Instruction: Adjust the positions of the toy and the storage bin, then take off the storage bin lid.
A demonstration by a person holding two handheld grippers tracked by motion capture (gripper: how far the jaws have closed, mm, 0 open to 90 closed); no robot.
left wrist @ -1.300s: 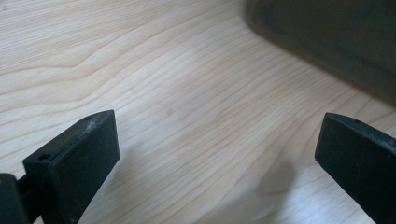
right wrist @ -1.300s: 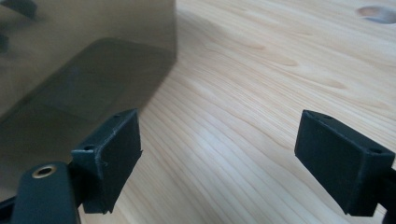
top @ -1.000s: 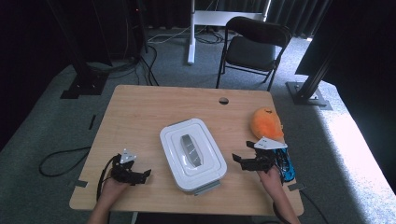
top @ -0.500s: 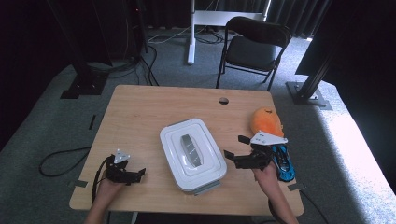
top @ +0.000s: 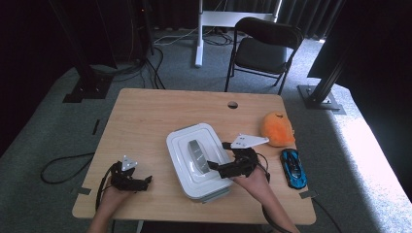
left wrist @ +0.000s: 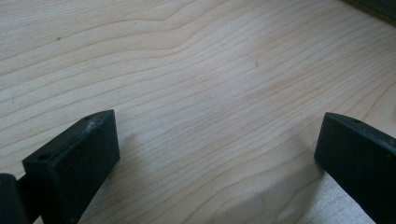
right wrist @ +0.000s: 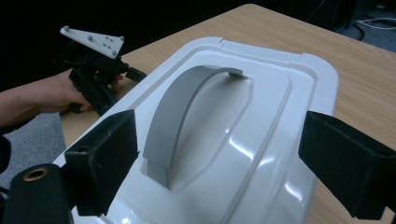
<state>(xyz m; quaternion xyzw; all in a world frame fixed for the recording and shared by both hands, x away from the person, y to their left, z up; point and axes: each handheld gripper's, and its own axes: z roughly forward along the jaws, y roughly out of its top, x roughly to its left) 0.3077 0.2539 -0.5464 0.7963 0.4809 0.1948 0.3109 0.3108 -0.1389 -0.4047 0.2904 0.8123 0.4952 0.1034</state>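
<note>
The white box [top: 198, 161] sits at the middle of the bench [top: 145, 121]. The right gripper [top: 217, 167] hovers over the 3 o'clock side of its lid, fingers apart, astride the grey handle [right wrist: 180, 112]. The left gripper [top: 145, 180] rests at the box's 8 o'clock, fingers apart over bare wood.

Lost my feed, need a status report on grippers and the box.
Right gripper open over white box's grey handle. Left gripper open, on bare table. Lid on. Nothing in the way.
</note>
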